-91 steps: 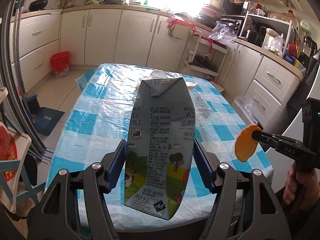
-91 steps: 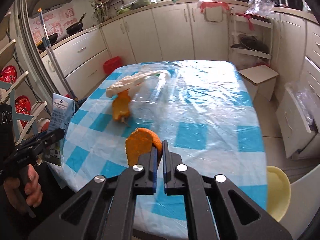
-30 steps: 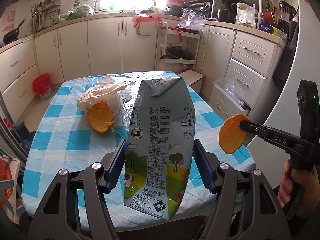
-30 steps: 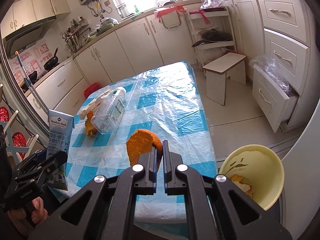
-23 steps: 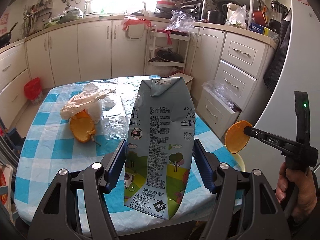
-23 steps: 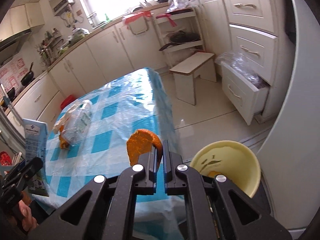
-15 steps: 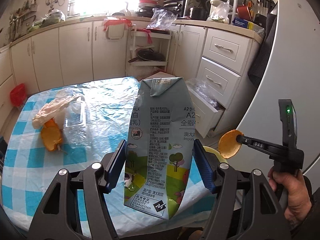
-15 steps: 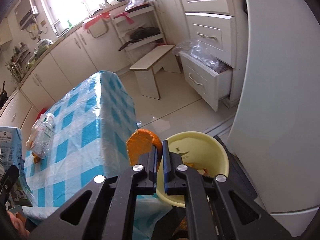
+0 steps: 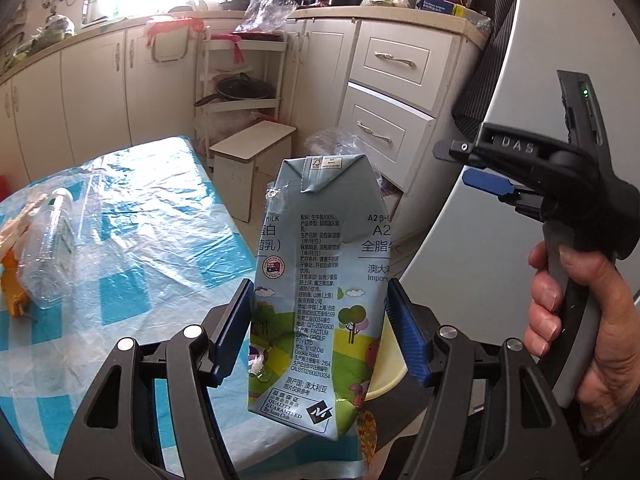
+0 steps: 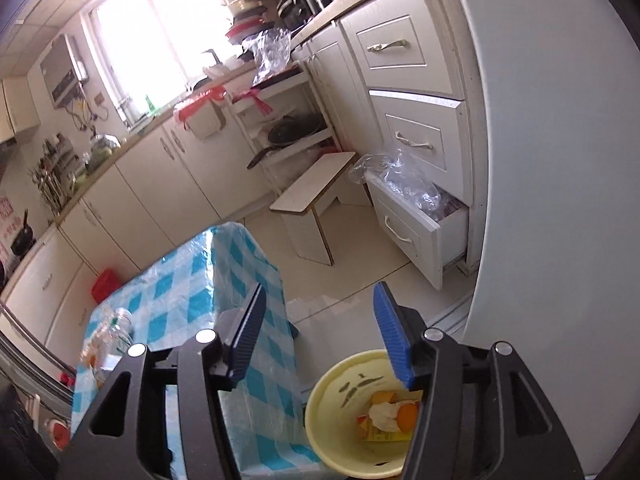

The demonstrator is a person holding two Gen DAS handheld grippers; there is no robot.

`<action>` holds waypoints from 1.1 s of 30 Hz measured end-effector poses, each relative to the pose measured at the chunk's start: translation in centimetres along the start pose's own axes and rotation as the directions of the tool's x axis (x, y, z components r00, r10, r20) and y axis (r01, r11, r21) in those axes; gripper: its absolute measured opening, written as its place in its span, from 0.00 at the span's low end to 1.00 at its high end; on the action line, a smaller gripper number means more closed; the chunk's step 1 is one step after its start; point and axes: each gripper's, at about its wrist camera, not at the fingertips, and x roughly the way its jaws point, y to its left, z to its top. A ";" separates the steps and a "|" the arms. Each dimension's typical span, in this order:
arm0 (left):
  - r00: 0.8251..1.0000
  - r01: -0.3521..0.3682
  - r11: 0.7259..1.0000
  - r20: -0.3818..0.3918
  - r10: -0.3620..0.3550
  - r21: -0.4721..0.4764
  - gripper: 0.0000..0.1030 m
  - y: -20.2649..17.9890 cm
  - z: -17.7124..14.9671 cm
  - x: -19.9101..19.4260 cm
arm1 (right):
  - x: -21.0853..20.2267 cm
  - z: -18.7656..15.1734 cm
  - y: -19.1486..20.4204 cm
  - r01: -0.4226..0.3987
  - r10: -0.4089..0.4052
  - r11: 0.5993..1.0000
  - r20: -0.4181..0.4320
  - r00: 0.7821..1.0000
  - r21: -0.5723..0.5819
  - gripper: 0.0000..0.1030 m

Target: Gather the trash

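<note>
1. The left gripper [image 9: 320, 328] holds a pale blue milk carton [image 9: 324, 280] upright between its blue-padded fingers [image 9: 236, 332], one pad against each side of the carton's lower half. The carton fills the middle of the left wrist view, its folded top toward 12 o'clock.
2. The right gripper [image 10: 320, 336] has nothing between its fingers [image 10: 390, 336]; the jaws are opening and stand well apart.
3. In the left wrist view the right gripper [image 9: 480, 164] shows at 2 o'clock, its handle grasped by a hand [image 9: 576, 316] at 3 o'clock.
4. A pale yellow bin [image 10: 332, 412] stands on the floor at 5 o'clock in the right wrist view, just beside the desk's corner and below the right gripper. Orange peel [image 10: 408, 414] and other scraps lie inside it at the bottom.
5. The desk [image 10: 184, 280], covered with a blue-and-white checked cloth under clear plastic, lies at 8 o'clock in the right wrist view.
6. On the desk, at 9 o'clock in the left wrist view, a clear plastic bottle [image 9: 48, 248] lies on its side. A piece of orange peel [image 9: 12, 292] lies just beside it, at the frame's edge.
7. A low white stool [image 10: 316, 192] stands on the floor beyond the desk, near 12 o'clock. An open drawer [image 10: 416, 224] holding crumpled clear plastic is at 2 o'clock.
</note>
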 end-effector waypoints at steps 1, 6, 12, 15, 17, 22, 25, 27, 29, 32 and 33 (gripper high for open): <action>1.000 0.004 1.000 -0.010 -0.004 0.002 0.61 -0.5 0.1 0.8 | 0.0 0.0 -0.4 -0.012 0.012 1.000 0.009 1.000 0.029 0.53; 0.997 0.038 0.999 -0.070 -0.037 0.014 0.61 -2.8 0.4 5.0 | -0.5 1.0 -0.7 -0.054 0.048 0.995 0.063 0.997 0.085 0.56; 0.986 0.050 0.997 -0.162 -0.041 0.052 0.70 -5.3 0.7 8.9 | 0.1 1.4 -0.5 -0.075 0.070 0.993 0.058 0.996 0.093 0.57; 0.987 0.041 0.998 -0.157 -0.031 0.057 0.76 -5.6 0.7 8.9 | 0.1 1.4 -0.8 -0.082 0.075 0.991 0.062 0.995 0.107 0.57; 0.988 0.032 0.997 -0.152 -0.021 0.065 0.77 -5.6 0.6 8.5 | 0.1 1.3 -0.8 -0.081 0.075 0.990 0.063 0.995 0.113 0.58; 0.990 -0.030 0.997 -0.137 0.040 0.073 0.80 -4.4 0.0 5.8 | 0.5 1.1 -0.5 -0.073 0.069 0.991 0.043 0.997 0.109 0.61; 0.989 -0.070 0.996 -0.124 0.077 0.061 0.82 -3.1 -0.5 3.5 | 0.8 1.0 0.2 -0.069 0.067 0.993 0.030 0.997 0.091 0.63; 0.988 -0.096 0.994 -0.114 0.101 0.047 0.83 -2.0 -0.8 2.0 | 1.0 0.9 0.8 -0.068 0.067 0.995 0.023 0.998 0.073 0.64; 0.986 -0.127 0.991 -0.106 0.129 0.032 0.83 -0.7 -1.0 0.7 | 1.2 0.7 1.4 -0.069 0.068 0.996 0.015 0.998 0.053 0.64; 0.982 -0.165 0.986 -0.095 0.164 -0.001 0.84 1.3 -1.1 -1.1 | 1.5 0.3 2.5 -0.069 0.069 0.997 0.005 0.998 0.018 0.64; 0.981 -0.174 0.985 -0.091 0.172 -0.010 0.84 1.8 -1.2 -1.6 | 1.6 0.2 2.9 -0.069 0.069 0.998 0.003 0.998 0.005 0.64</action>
